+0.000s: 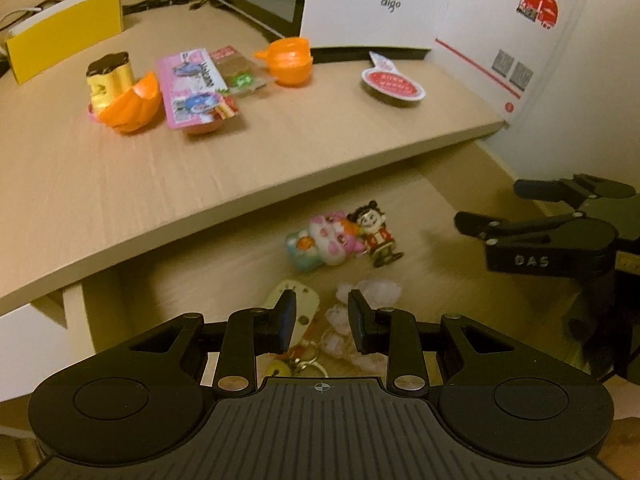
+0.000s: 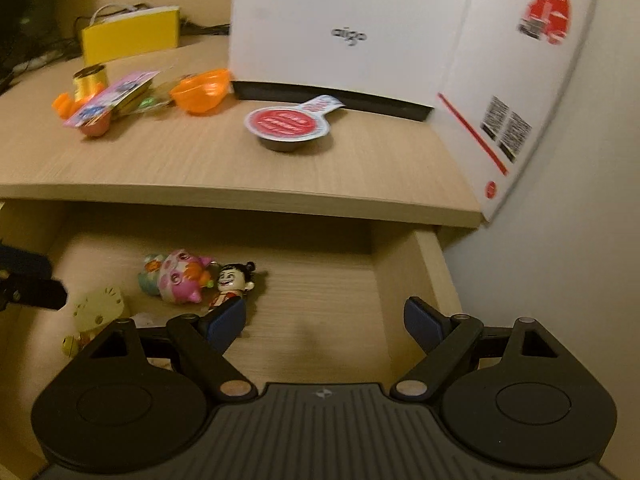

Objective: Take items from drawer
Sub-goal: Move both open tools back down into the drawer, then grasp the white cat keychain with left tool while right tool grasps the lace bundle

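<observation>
A pale wooden desk top [image 1: 248, 160] is filling the upper half of both views, and below its front edge an open drawer [image 2: 344, 280] is showing its wooden floor. A tall white box [image 2: 352, 32] printed "aigo" is standing at the upper right of the desk, with a yellow box [image 1: 64, 36] sitting at the upper left.

The left gripper [image 1: 322, 320] is hanging over the drawer at the bottom centre of its own view, its jaws standing part-way apart with nothing pinched between them; a pale cat-face charm [image 1: 304, 300] and a clear wrapped trinket [image 1: 368, 292] are lying on the drawer floor beyond its fingertips. The right gripper [image 2: 324, 320] is reaching in at the lower centre of its view with jaws spread wide and bare wood between them.

On the desk, a pink snack packet [image 1: 192, 88] is lying left of centre, just beside an orange cup [image 1: 134, 106] that is leaning against a gold can [image 1: 110, 78]. A second orange cup [image 1: 289, 60] is sitting further back, and a red-lidded sauce tub [image 2: 286, 128] is resting near the white box.

In the drawer, a pink and blue squishy toy [image 2: 176, 280] is lying mid-frame, touching a small dark-haired figurine [image 2: 234, 280], whose lower body is hidden behind the right gripper's left fingertip [image 2: 226, 320]. A key ring [image 1: 298, 364], blurred, is peeking out beneath the left gripper.
</observation>
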The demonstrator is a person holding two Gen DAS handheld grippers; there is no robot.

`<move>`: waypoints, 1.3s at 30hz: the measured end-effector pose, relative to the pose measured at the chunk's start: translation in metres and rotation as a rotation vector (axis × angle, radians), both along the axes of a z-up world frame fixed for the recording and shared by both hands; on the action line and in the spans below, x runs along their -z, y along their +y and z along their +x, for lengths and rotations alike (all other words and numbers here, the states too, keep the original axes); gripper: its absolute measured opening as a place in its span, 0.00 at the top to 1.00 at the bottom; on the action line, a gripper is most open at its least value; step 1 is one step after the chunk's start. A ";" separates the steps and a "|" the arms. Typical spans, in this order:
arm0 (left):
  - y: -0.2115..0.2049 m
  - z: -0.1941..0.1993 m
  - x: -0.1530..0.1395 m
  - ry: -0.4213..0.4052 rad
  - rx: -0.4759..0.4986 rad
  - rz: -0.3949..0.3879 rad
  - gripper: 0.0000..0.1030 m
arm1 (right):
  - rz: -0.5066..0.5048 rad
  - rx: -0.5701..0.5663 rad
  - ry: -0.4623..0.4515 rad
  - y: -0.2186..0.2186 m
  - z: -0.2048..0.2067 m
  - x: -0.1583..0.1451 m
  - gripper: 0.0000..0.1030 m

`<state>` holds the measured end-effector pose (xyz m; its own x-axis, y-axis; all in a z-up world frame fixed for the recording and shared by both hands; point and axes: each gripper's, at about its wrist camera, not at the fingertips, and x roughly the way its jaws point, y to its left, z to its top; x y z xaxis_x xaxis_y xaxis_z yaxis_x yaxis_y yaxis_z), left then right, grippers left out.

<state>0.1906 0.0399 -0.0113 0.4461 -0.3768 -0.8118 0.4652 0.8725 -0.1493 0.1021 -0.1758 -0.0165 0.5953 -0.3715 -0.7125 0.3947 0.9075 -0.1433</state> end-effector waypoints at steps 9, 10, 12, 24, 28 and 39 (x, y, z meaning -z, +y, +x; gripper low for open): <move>-0.011 0.000 0.021 0.069 0.093 0.021 0.70 | 0.004 0.001 0.020 0.007 -0.010 0.007 0.16; -0.014 -0.001 0.023 0.078 0.107 0.028 0.70 | 0.008 -0.001 0.024 0.007 -0.010 0.007 0.16; -0.018 -0.004 0.025 0.081 0.124 0.032 0.70 | 0.014 -0.003 0.029 0.007 -0.011 0.008 0.16; 0.001 0.003 0.012 0.049 0.061 0.030 0.70 | 0.104 -0.357 0.240 0.036 0.025 0.014 0.16; 0.021 0.006 0.006 0.043 0.004 0.026 0.70 | 0.084 -0.512 0.298 0.064 0.045 0.019 0.16; 0.034 0.008 0.013 0.045 0.021 0.034 0.70 | 0.144 -0.490 0.405 0.077 0.080 0.049 0.67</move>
<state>0.1990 0.0735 -0.0248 0.4014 -0.3578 -0.8431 0.4773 0.8674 -0.1409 0.1821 -0.0985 -0.0652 0.3455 -0.0088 -0.9384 -0.1293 0.9900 -0.0569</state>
